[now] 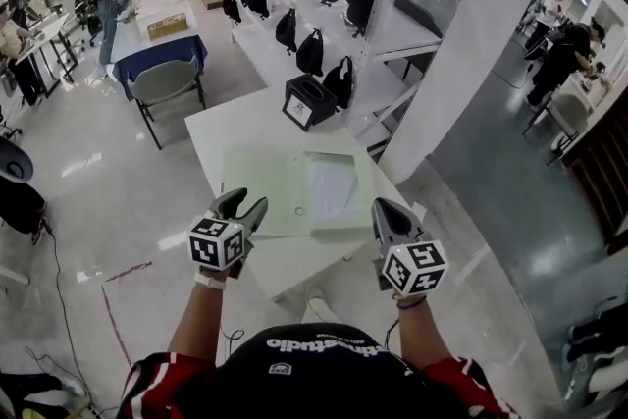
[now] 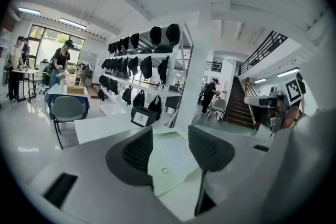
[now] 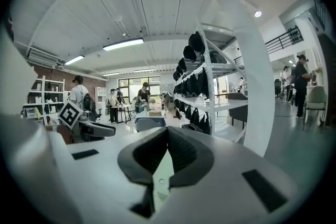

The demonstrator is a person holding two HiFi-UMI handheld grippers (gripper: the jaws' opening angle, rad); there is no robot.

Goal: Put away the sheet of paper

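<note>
A pale green document folder [image 1: 267,193] with a snap button lies flat on the white table [image 1: 221,128]. A white sheet of paper [image 1: 334,183] rests at the folder's right part; whether it is inside or on top I cannot tell. My left gripper [image 1: 245,201] hovers over the folder's near left corner, open and holding nothing. In the left gripper view the left gripper [image 2: 170,129] frames the folder [image 2: 170,162]. My right gripper [image 1: 379,207] is at the folder's near right corner. The right gripper [image 3: 168,129] is shut with nothing in it.
A black box with a white label [image 1: 308,101] stands at the table's far edge. Behind it are white shelves with several black bags [image 1: 310,52], and a thick white pillar [image 1: 471,44] rises to the right. A grey chair [image 1: 165,83] is far left, with people working beyond it.
</note>
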